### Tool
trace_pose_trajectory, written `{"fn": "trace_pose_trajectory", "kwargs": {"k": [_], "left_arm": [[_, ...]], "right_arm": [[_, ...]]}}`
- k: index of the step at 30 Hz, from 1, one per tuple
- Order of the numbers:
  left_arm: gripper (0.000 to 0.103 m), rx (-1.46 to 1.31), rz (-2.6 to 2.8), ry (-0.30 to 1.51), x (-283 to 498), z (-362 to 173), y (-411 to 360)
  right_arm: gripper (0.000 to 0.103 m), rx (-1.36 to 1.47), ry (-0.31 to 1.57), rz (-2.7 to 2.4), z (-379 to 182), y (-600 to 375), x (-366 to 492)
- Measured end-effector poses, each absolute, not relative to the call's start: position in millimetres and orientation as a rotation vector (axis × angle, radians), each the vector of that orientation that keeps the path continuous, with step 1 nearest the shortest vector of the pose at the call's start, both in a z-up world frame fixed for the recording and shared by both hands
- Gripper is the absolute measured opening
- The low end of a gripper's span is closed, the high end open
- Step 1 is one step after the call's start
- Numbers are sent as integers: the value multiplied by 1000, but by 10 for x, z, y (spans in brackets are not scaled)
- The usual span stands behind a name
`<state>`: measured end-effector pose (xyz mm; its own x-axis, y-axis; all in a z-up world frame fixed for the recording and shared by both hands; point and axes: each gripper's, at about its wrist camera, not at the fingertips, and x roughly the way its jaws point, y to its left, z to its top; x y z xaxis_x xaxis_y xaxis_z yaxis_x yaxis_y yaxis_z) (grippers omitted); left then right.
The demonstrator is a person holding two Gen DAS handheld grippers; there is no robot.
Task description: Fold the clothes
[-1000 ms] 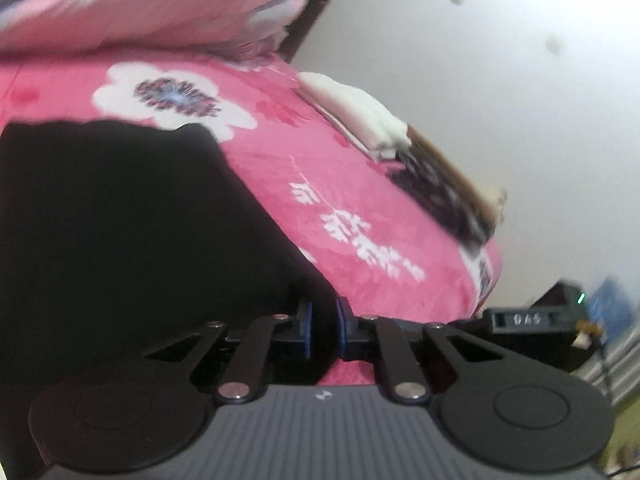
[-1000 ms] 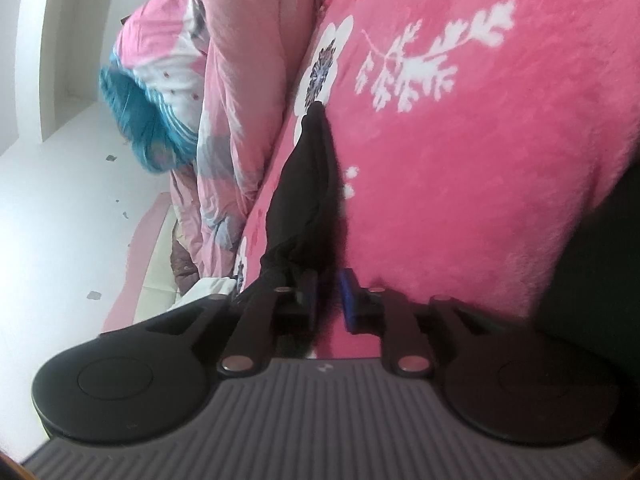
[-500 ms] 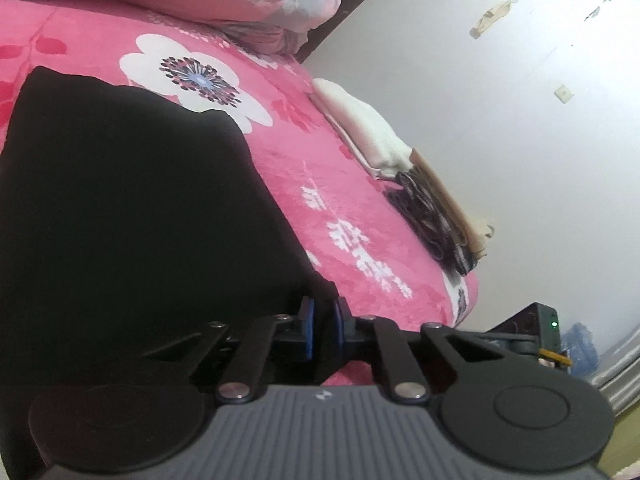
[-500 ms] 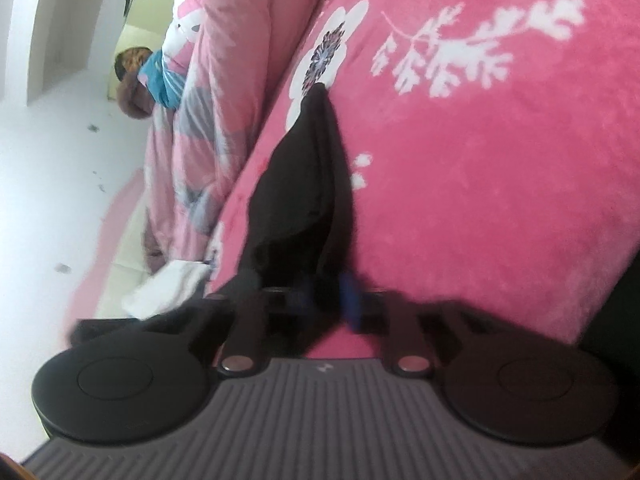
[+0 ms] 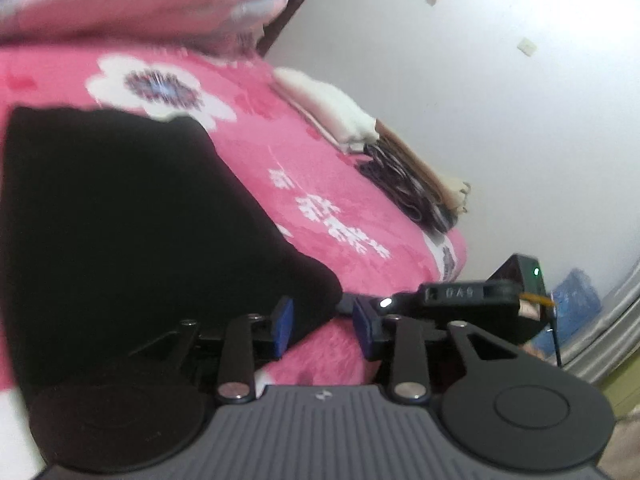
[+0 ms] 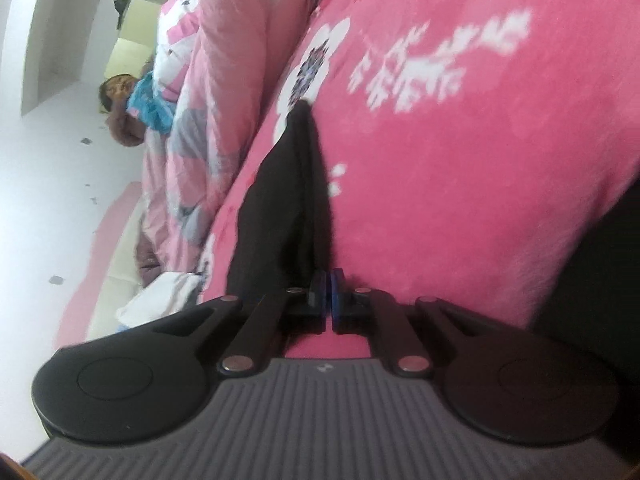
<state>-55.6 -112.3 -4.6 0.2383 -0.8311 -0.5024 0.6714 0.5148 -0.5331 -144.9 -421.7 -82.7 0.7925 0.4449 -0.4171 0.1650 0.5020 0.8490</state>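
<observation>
The black garment [image 5: 120, 216] lay on the pink bed [image 5: 320, 184]. The left gripper [image 5: 322, 322] had just been opening, a corner loose between its jaws; the right gripper [image 6: 329, 294] stayed clenched on an edge. Best lay that edge flat before letting go.

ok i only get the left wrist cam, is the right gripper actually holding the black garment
Observer: Yes. The right gripper is shut, and the black garment runs straight into its closed jaws.
Operator: is the cloth flat on that side
Observer: No. It is gathered into a narrow ridge standing up from the pink bedspread.
Operator: anything beyond it
Observer: A cardboard box sits past the pink quilt.
</observation>
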Motion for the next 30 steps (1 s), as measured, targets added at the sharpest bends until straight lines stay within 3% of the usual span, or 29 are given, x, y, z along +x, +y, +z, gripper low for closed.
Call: {"fn": "trace_pose_trajectory", "kwargs": {"k": [10,15,18,24,30], "left_arm": [[36,-228,-771,806,-690,-26,-338],[36,-285,-697,816,-679,-155,-86],[36,-338,-690,810,-664,-214,57],[36,-378,-673,830,-623,-354,173],[36,-544,-714,857,-627,-527,316]], "right_arm": [[5,839,578,266,-276,-4024,-1342],[2,750,779,243,-647,-3860,-1140],[4,855,790,234,-664,-3977,-1289],[7,655,675,237,-111,-3717,-1338],[13,244,680,343,-30,-2846,-1227]]}}
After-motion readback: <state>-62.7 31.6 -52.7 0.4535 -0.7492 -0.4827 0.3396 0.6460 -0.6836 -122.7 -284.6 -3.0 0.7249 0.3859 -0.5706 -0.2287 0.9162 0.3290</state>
